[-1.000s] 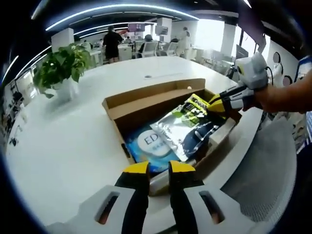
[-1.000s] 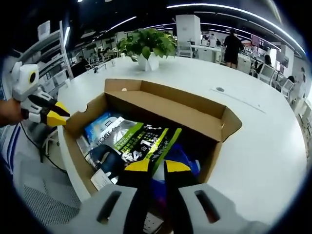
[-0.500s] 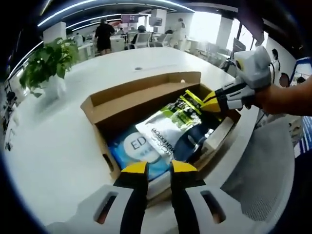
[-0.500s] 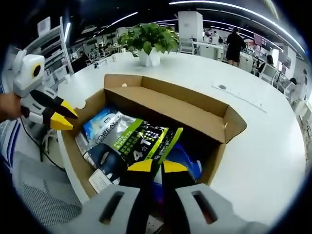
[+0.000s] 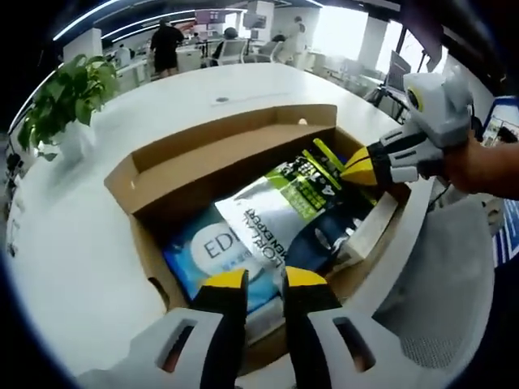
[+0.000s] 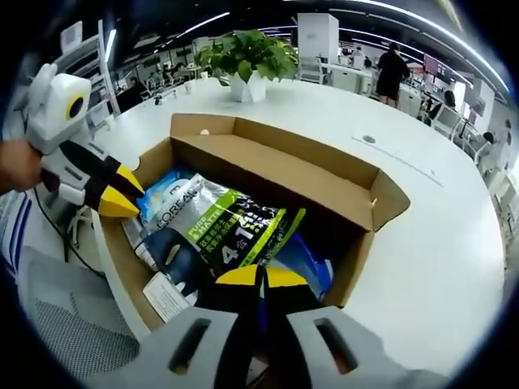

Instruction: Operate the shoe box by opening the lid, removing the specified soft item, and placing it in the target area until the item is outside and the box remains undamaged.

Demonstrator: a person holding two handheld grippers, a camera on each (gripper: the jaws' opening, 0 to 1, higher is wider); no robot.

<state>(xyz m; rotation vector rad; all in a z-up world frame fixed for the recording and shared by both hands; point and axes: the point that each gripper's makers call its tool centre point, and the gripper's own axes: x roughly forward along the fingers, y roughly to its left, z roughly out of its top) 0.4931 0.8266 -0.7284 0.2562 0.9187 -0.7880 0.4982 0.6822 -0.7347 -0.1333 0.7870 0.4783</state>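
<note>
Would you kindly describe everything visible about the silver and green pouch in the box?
The silver and green pouch is a glossy, soft plastic pack with dark blue areas and printed lettering, a lime-green band along one end. It lies slanted in the open cardboard box, on top of a blue pack, with a white card beside it. The right gripper has its jaws nearly together at the pouch's green edge; whether they pinch it is unclear. The left gripper sits at the box's near wall.
</note>
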